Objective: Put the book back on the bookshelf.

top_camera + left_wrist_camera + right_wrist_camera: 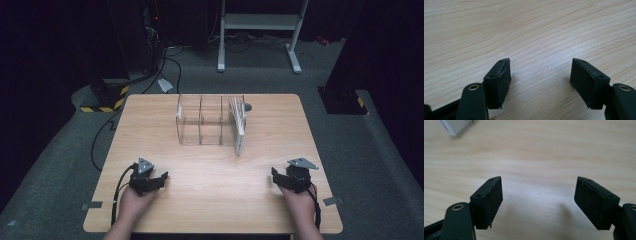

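A clear acrylic rack (202, 120) with upright dividers stands at the far middle of the wooden table (150, 135). Several white plates (239, 122) stand on edge in its right end. My left gripper (155, 180) rests near the front left of the table, open, with only bare wood between its jaws (540, 75). My right gripper (280, 177) rests near the front right, also open over bare wood (539, 195). A pale corner of the plates (455, 126) shows at the top left of the right gripper view.
A small grey round object (248, 107) lies just behind the rack's right end. Black cables (100, 140) trail off the table's left side. A white metal frame (257, 30) stands on the floor beyond the table.
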The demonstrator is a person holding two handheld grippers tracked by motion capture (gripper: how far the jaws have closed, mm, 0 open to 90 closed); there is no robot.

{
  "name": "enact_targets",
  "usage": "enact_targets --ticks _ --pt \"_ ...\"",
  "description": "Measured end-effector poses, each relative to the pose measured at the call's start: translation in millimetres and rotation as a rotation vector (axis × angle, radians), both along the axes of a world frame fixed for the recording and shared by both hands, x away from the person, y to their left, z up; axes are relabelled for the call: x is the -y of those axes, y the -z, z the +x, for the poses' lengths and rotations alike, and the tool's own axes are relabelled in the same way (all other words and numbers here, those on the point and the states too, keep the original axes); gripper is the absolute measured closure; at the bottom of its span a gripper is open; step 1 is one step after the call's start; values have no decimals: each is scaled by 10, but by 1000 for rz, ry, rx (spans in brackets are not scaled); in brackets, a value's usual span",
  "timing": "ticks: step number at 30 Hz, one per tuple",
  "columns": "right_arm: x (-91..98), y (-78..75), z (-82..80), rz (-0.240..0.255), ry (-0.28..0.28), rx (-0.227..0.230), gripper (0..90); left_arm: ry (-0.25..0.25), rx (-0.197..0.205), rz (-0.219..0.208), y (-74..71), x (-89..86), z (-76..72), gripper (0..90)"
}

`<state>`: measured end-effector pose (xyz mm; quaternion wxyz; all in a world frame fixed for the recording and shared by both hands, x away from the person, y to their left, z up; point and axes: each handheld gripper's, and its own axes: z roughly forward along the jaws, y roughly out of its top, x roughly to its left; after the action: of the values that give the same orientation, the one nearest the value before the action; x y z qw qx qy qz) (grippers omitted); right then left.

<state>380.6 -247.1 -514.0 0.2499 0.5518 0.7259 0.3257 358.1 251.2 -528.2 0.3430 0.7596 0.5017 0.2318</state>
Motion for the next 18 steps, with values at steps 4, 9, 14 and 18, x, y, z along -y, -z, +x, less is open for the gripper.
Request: enact_targets --ticks 4,9,14,18 --pt "56 96 13 -29 21 -34 222 -2 1 -2 1 2 0 329" --pt "82 98 75 -26 -16 -49 160 -2 1 -2 1 2 0 328" --pt "52 99 80 -27 34 -52 148 -2 1 -5 2 1 2 328" --pt "55 101 81 -26 35 -53 148 -2 1 -5 2 2 2 328"
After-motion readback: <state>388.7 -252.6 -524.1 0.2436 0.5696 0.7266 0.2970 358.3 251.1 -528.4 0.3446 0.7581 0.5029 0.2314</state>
